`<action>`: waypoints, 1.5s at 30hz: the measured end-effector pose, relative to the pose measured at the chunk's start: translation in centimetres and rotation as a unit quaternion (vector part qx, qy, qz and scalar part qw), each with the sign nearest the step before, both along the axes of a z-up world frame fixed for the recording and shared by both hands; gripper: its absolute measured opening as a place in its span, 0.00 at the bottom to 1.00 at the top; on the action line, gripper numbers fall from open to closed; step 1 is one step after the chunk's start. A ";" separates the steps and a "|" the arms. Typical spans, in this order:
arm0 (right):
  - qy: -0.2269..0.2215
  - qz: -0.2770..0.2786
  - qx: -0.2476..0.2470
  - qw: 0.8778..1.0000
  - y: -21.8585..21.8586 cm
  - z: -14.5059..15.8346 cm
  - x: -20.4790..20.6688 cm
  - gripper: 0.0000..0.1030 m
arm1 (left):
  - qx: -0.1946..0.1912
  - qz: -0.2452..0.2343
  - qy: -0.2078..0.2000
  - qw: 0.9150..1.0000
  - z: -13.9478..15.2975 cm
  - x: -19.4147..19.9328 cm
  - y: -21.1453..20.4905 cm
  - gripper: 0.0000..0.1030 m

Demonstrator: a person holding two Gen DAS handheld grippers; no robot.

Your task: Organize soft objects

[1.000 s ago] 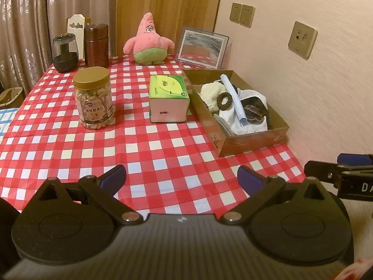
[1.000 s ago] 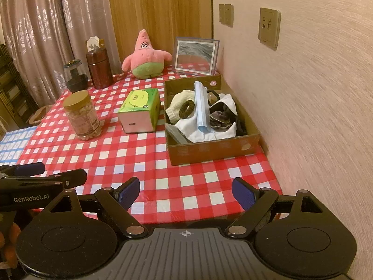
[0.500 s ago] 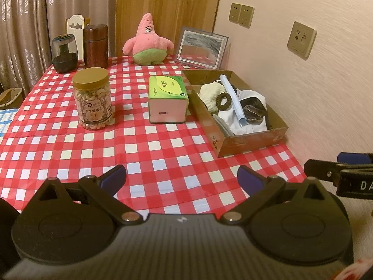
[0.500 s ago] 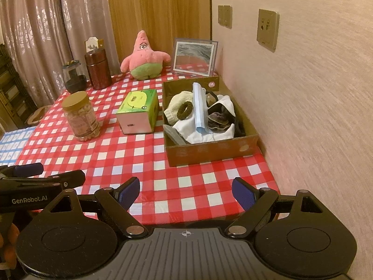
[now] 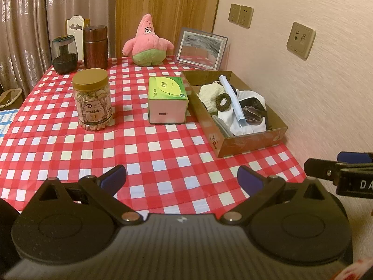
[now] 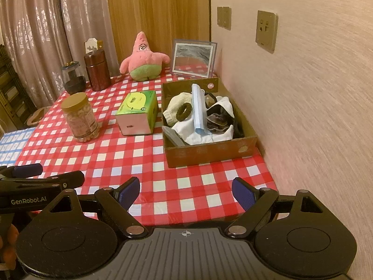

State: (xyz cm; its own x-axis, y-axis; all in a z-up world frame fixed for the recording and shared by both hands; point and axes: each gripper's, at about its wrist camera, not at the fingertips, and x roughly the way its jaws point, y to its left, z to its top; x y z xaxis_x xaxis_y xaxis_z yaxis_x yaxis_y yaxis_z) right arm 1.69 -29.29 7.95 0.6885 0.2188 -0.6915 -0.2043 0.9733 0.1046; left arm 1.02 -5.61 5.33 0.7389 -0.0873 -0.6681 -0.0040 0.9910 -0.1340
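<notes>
Left wrist view: the left claw (image 5: 181,177) hangs wide and empty over the near edge of the table (image 5: 139,149). The soft things (image 5: 235,107) lie heaped in the box (image 5: 247,143).

Right wrist view: the right claw (image 6: 186,192) is likewise wide and empty, well short of the box (image 6: 209,154). That fits either reaching in to sort or a finished tidy; I cannot tell which.

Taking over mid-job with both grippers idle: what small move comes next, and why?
Probably advance the right gripper toward the cardboard box. Both it and the left gripper are open and empty at the near table edge, and the soft items sit piled inside the box, nearer the right.
</notes>
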 end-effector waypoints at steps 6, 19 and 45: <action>0.000 0.000 0.000 1.000 -0.1 0.0 0.0 0.83 | 0.000 -0.001 0.000 1.000 0.0 0.0 0.0 0.98; 0.000 -0.001 0.000 1.000 -0.2 0.1 0.1 0.83 | 0.000 0.000 0.000 1.000 0.0 0.0 0.0 0.98; -0.001 -0.001 0.000 1.000 -0.3 0.1 0.1 0.83 | 0.008 0.000 -0.021 1.000 0.5 -0.4 -0.5 0.99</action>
